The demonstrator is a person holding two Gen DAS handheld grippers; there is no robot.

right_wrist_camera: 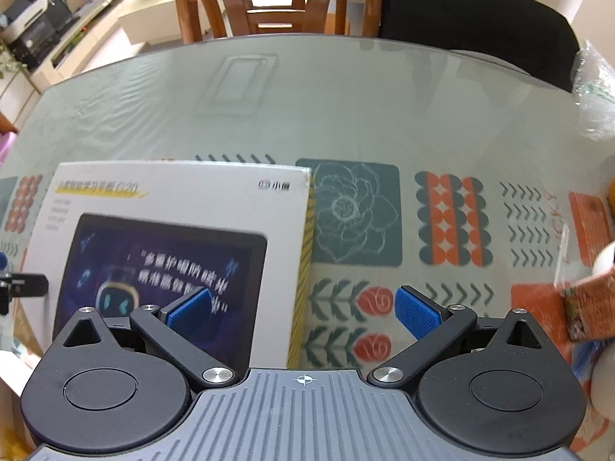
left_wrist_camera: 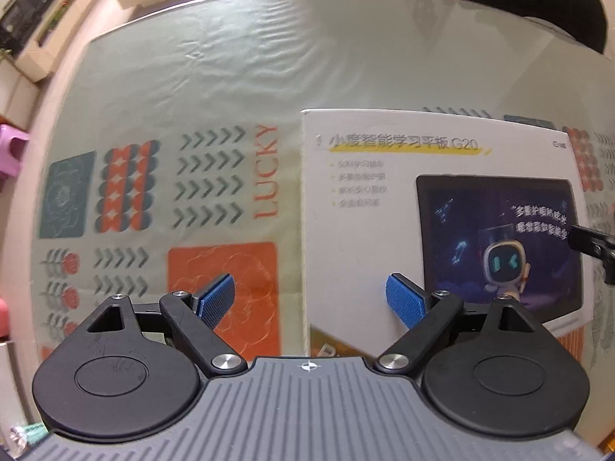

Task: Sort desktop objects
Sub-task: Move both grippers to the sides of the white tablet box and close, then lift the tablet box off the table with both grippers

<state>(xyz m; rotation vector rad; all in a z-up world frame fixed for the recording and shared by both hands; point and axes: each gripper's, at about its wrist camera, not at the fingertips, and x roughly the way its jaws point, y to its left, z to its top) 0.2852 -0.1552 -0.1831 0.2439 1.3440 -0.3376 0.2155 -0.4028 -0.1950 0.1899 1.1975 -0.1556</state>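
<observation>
A white tablet box (left_wrist_camera: 423, 207) printed with a dark screen and a small robot lies flat on the patterned table cover. My left gripper (left_wrist_camera: 311, 299) is open and empty, its jaws astride the box's left edge. In the right wrist view the same box (right_wrist_camera: 184, 207) lies at the left. My right gripper (right_wrist_camera: 303, 309) is open and empty, its jaws astride the box's right edge. A black part of the right gripper (left_wrist_camera: 592, 242) shows at the left view's right edge, and part of the left gripper (right_wrist_camera: 23, 284) shows at the right view's left edge.
An orange-brown packet (right_wrist_camera: 592, 307) and white items sit at the right edge of the table. A wooden chair (right_wrist_camera: 276, 0) and a black-draped chair (right_wrist_camera: 480, 23) stand beyond the far edge. A purple stool (left_wrist_camera: 11, 150) is at the left.
</observation>
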